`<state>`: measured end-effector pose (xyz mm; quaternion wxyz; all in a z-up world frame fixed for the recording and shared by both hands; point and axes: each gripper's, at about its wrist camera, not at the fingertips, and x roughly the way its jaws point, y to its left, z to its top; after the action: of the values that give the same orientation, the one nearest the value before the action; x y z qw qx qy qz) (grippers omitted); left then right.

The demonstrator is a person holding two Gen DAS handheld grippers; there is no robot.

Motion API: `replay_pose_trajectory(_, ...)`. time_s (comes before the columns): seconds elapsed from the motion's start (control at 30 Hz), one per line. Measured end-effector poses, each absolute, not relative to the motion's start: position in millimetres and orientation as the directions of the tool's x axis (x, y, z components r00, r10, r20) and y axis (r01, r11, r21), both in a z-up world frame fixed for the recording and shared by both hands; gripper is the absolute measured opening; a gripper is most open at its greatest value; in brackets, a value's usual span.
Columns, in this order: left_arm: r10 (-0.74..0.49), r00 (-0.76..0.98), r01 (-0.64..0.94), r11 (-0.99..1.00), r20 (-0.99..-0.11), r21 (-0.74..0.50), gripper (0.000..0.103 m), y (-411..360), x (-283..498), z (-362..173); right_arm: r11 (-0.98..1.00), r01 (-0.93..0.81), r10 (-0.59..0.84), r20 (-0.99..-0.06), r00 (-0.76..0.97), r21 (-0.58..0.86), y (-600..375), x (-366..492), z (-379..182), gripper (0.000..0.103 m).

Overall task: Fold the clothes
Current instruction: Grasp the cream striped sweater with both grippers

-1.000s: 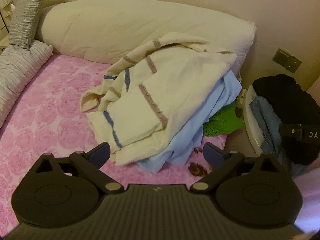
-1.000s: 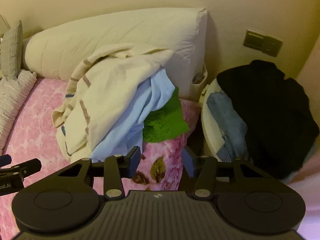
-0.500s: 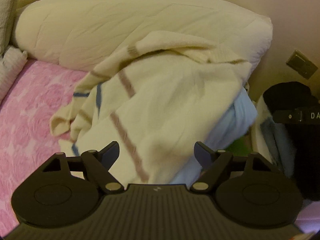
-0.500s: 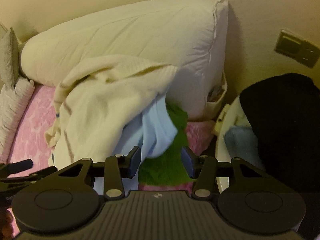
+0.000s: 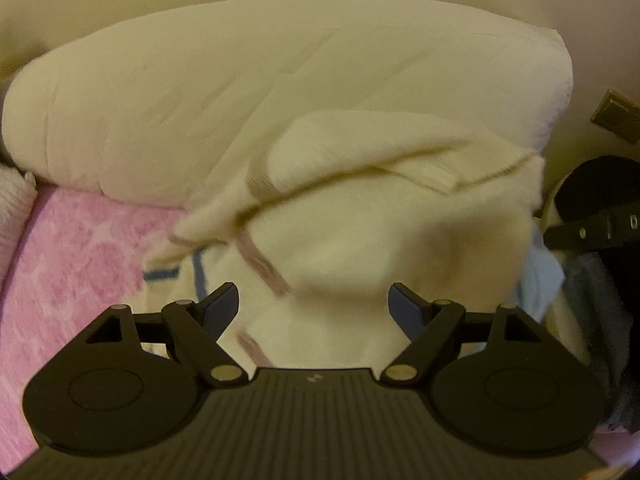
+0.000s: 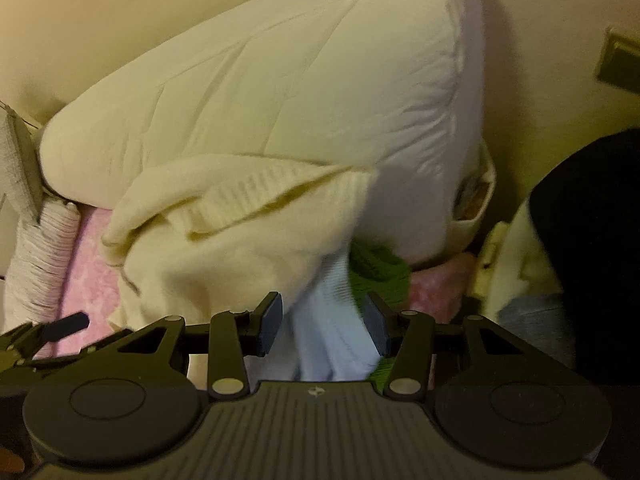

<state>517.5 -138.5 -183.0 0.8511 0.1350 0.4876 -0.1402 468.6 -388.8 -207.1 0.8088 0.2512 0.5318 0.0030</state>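
A cream sweater (image 5: 360, 240) with brown and blue stripes tops a heap of clothes on the pink bed (image 5: 72, 264). My left gripper (image 5: 314, 312) is open, its fingers spread wide right over the sweater's front. In the right wrist view the same cream sweater (image 6: 240, 240) lies over a light blue garment (image 6: 332, 320) and a green knit (image 6: 380, 276). My right gripper (image 6: 324, 324) is open, and the light blue cloth hangs between its fingers. The left gripper's tip (image 6: 64, 322) shows at the lower left of that view.
A big cream pillow (image 5: 240, 100) leans on the wall behind the heap. At the right, a white basket (image 6: 516, 248) holds a black garment (image 6: 592, 248) and jeans (image 6: 536, 324). A wall socket (image 5: 616, 116) is at the right, and a striped cushion (image 6: 40, 264) is at the left.
Both grippers have moved forward toward the clothes heap, which now fills the views. The light blue cloth now lies between the right fingers. Both stay open.
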Motion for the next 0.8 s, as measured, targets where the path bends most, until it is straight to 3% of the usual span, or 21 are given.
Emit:
replay_pose_trajectory(0.3, -0.104, 0.557, 0.494, 0.839, -0.824, 0.227, 0.076, -132.4, 562.0, -192.4, 0.818, 0.316, 0.343, -0.849, 0.403, 0.480, -366.5, 481.8, -233.2, 0.050)
replay_pose_trajectory(0.47, -0.128, 0.572, 0.567, 0.776, -0.810, 0.278, 0.052, -134.3, 587.1, -209.2, 0.765, 0.365, 0.365, -0.823, 0.435, 0.531, -368.9, 480.9, -243.0, 0.050)
replay_pose_trajectory(0.57, -0.150, 0.551, 0.604, 0.751, -0.821, 0.268, 0.041, -138.7, 596.9, -223.1, 0.757, 0.349, 0.375, -0.805, 0.461, 0.553, -366.9, 482.0, -242.9, 0.041)
replay_pose_trajectory(0.63, -0.160, 0.533, 0.623, 0.739, -0.831, 0.257, 0.010, -141.8, 598.8, -231.9, 0.774, 0.351, 0.356, -0.821, 0.447, 0.527, -362.3, 483.8, -247.1, 0.030)
replay_pose_trajectory(0.67, -0.159, 0.528, 0.627, 0.736, -0.834, 0.256, 0.004, -143.4, 597.7, -235.5, 0.771, 0.359, 0.350, -0.821, 0.451, 0.526, -361.5, 483.3, -248.1, 0.022)
replay_pose_trajectory(0.7, -0.158, 0.523, 0.630, 0.734, -0.838, 0.255, 0.004, -144.9, 596.7, -239.0, 0.766, 0.360, 0.347, -0.814, 0.466, 0.533, -361.2, 482.3, -246.0, 0.017)
replay_pose_trajectory(0.8, -0.198, 0.558, 0.547, 0.818, -0.806, 0.179, 0.003, -121.8, 590.7, -222.9, 0.784, 0.325, 0.327, -0.798, 0.506, 0.528, -355.9, 481.0, -231.8, 0.012)
